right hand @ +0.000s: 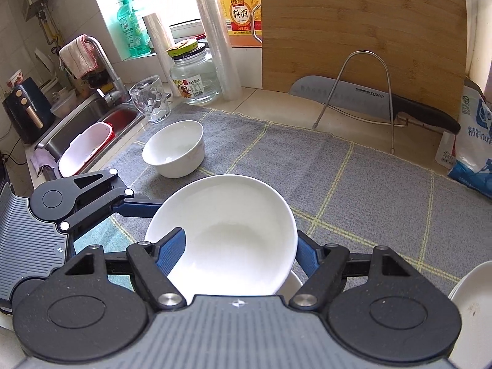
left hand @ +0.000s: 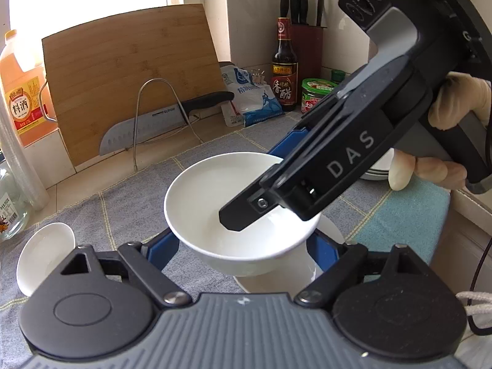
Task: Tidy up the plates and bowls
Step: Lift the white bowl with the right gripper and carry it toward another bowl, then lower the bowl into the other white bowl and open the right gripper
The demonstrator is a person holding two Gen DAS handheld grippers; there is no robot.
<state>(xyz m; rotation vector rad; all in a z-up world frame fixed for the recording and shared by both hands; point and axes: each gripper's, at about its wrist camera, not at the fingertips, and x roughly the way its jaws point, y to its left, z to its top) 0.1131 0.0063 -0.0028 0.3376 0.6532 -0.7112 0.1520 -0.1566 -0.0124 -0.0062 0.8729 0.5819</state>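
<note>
Left wrist view: the left tongs (left hand: 243, 246) flank a white bowl (left hand: 215, 203) at six o'clock. The right tongs (left hand: 270, 184) clamp its rim. Right wrist view alone shows a second bowl (right hand: 173, 150) at ten o'clock on the bench (right hand: 353, 190).

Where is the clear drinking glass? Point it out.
In the right wrist view, the drinking glass stands at the upper left on the counter, between the sink and the lidded glass jar, just behind the small white bowl.
</note>
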